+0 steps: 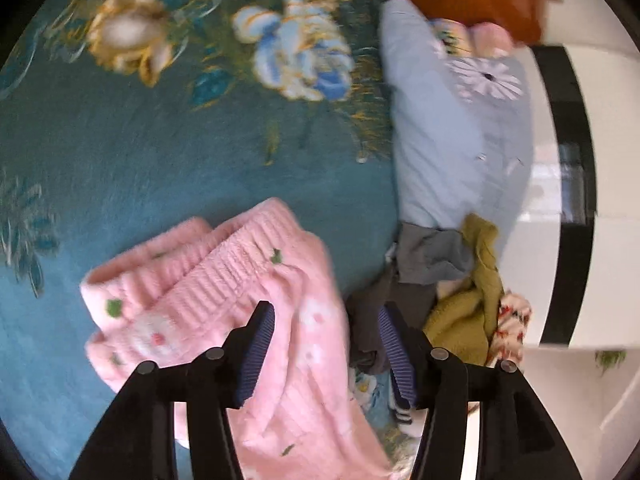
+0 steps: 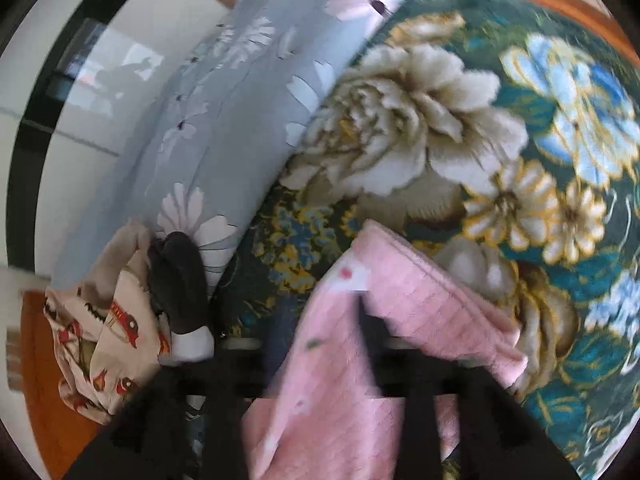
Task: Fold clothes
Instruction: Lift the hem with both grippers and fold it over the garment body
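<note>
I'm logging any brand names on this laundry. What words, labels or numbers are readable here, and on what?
None can be read.
Pink garment: only small flower and leaf marks, no letters.
Cream cloth: red car pictures, no legible writing.
Blue pillow: daisy print only.

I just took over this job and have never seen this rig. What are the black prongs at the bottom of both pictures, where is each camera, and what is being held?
Each picture comes from a camera on a hand-held two-finger gripper, looking along its fingers. The left gripper is open, its blue-padded fingers straddling the pink knit garment without pinching it. The right gripper is blurred; the same pink garment drapes over it, so its grip cannot be judged. Everything lies on a teal floral blanket. Beside it are a light blue daisy-print pillow and a pile of unfolded clothes.
</note>
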The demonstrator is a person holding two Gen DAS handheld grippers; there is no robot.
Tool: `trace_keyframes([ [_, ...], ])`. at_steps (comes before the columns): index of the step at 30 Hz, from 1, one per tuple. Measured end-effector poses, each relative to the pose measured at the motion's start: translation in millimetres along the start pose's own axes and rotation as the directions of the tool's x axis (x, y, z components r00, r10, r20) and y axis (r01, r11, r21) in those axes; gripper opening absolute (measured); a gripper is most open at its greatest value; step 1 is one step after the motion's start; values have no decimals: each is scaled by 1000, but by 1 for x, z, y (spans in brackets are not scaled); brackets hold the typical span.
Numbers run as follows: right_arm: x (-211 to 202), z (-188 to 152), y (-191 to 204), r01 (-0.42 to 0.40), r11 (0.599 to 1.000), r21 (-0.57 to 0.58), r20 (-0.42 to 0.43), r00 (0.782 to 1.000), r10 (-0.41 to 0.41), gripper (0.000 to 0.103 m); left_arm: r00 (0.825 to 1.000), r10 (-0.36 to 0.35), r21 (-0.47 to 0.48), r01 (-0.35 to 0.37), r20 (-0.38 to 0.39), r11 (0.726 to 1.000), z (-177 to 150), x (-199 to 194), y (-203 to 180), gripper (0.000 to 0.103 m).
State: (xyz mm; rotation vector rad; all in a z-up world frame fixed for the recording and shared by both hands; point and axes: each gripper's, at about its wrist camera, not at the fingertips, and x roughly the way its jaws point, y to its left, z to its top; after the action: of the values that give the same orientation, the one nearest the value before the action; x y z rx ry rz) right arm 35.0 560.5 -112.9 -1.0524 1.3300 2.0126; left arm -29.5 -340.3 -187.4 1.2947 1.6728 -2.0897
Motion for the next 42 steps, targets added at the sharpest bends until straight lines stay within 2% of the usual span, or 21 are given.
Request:
trace_keyframes([
  [1,-5,-1,1,-15,1000,-22,12,1000,16,56,1000,1,38,-1,2,999,-1,-5,-3,59],
  [4,-21,-11,-6,-51,995,-80,28,998,54,56,995,92,158,-95,27,983,-13,-24,9,64],
  [7,-38,-34,-38,-44,995,-88,47,998,49,57,982,188,143,-189,20,972,-26,-28,50,66],
  [9,-43,-49,-69,-18,998,-56,45,999,21,58,978,205,78,-202,-29,976,-31,-20,86,66],
  [11,-41,-60,-101,5,1000,0,33,999,-5,58,980,197,35,-196,-41,980,-35,-14,106,66],
  [13,-34,-65,-127,7,997,77,16,1000,-8,59,988,154,4,-154,-34,988,-38,-10,115,66],
  [14,-30,-66,-138,-7,992,124,13,1000,5,59,991,132,-8,-132,-30,991,-38,-7,116,66],
  [16,-22,-67,-147,-49,983,180,20,999,47,59,990,138,7,-138,-22,990,-37,-1,110,66],
  [19,-5,-67,-142,-76,976,206,19,997,73,59,988,155,19,-154,-8,988,-36,7,104,69],
  [21,5,-66,-135,-62,977,205,20,998,59,59,988,156,2,-156,11,988,-35,9,103,72],
  [24,15,-65,-127,-47,979,198,50,998,37,59,990,134,-22,-133,51,991,-35,9,103,71],
  [26,18,-64,-122,-47,981,188,67,997,35,61,986,149,-17,-148,69,989,-36,10,100,71],
  [28,22,-62,-116,-28,985,172,69,998,16,50,983,160,-20,-159,85,987,-37,11,98,70],
  [29,23,-60,-114,-14,986,167,62,998,4,35,982,164,-25,-162,92,986,-37,11,98,62],
  [30,24,-58,-113,-14,986,165,52,999,6,20,981,168,-30,-165,99,986,-38,11,97,40],
  [31,24,-57,-112,-13,986,163,40,999,7,19,980,173,-39,-170,101,985,-37,12,95,36],
  [32,23,-55,-107,-4,988,155,37,999,-1,16,978,179,-49,-175,102,983,-37,13,94,28],
  [33,21,-54,-102,1,990,141,35,999,-6,15,975,191,-15,-191,109,981,-36,12,87,23],
  [36,10,-47,-73,-7,998,59,36,999,4,14,967,218,124,-234,128,964,-33,3,58,19],
  [38,-4,-44,-58,-29,1000,10,51,998,29,12,976,171,175,-194,139,965,-28,-13,38,19],
  [42,-51,-37,-38,-146,988,-43,124,981,150,10,990,19,286,-60,142,956,-24,-69,2,19],
])
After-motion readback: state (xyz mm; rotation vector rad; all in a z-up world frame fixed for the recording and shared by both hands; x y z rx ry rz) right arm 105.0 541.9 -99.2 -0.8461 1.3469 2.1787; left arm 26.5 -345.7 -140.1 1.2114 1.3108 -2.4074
